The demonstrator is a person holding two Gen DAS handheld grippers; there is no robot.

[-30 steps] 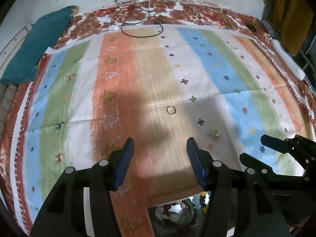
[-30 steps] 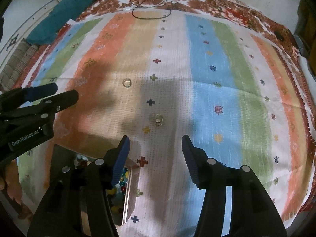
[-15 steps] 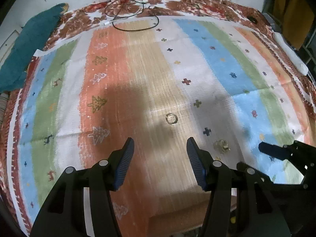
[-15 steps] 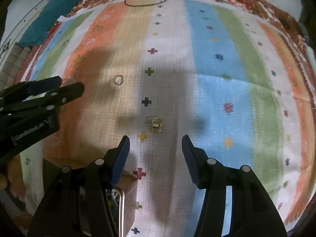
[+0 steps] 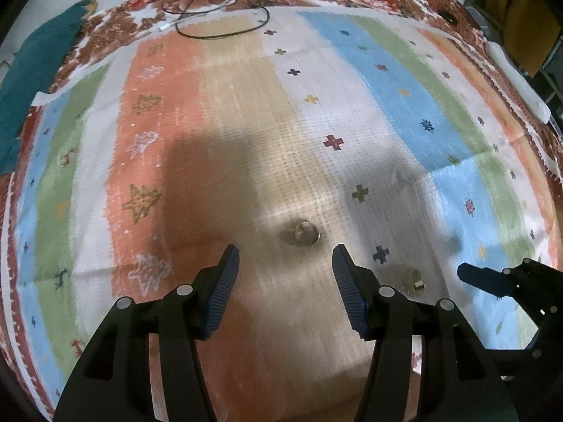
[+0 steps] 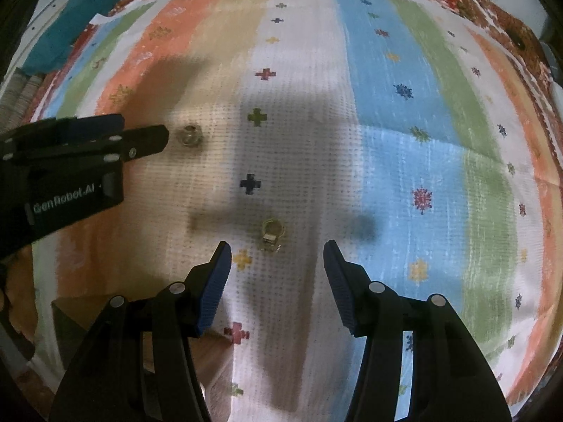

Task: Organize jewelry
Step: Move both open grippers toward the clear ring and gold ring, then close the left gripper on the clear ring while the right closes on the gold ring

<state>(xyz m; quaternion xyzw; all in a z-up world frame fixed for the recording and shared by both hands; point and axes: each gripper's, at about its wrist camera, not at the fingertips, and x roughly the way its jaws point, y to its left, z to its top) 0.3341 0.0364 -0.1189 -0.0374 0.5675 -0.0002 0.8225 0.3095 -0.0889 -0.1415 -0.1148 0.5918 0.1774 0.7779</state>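
Note:
A small silvery ring (image 5: 307, 234) lies on the striped cloth just ahead of my open, empty left gripper (image 5: 285, 258); the same ring shows in the right wrist view (image 6: 189, 134), beside the left gripper's fingertips (image 6: 155, 137). A gold ring with a stone (image 6: 271, 232) lies just ahead of my open, empty right gripper (image 6: 277, 255); it also shows in the left wrist view (image 5: 416, 279). The right gripper's fingertip (image 5: 471, 274) enters from the right in the left wrist view.
The striped cloth (image 5: 246, 112) covers the floor. A black cable loop (image 5: 218, 24) lies at its far edge. A teal cushion (image 5: 31, 70) lies at the far left. A brown box edge (image 6: 70, 320) shows at the lower left in the right wrist view.
Both grippers have moved forward and down toward the rings, which now appear larger and closer. The box with coloured beads has dropped out of both views.

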